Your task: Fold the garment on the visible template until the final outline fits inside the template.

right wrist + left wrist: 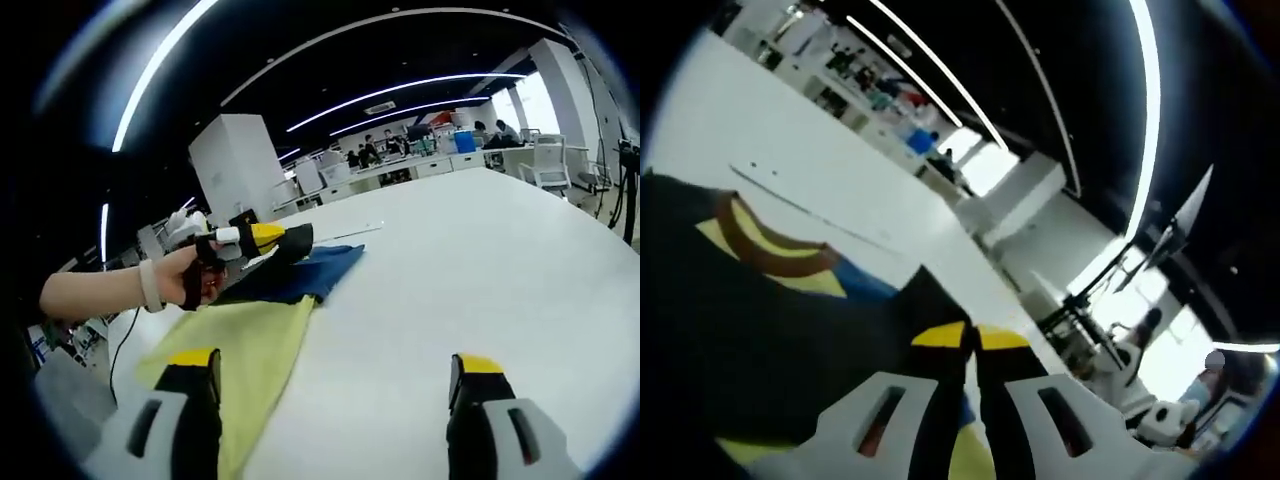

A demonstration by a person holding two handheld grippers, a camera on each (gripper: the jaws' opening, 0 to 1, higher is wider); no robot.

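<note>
The white table stands in a big office hall with long ceiling lights. On it lie the yellow template and the dark blue garment, whose edge the left gripper pinches. The right gripper is spread wide with nothing between its jaws.

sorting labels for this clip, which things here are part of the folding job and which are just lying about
Part of the job:
- dark garment, pinched by the left gripper
- yellow-green template under it
- right gripper, open over the white table

Just lying about:
- thin rod on the table beyond the garment
- desks and chairs in the background
</note>
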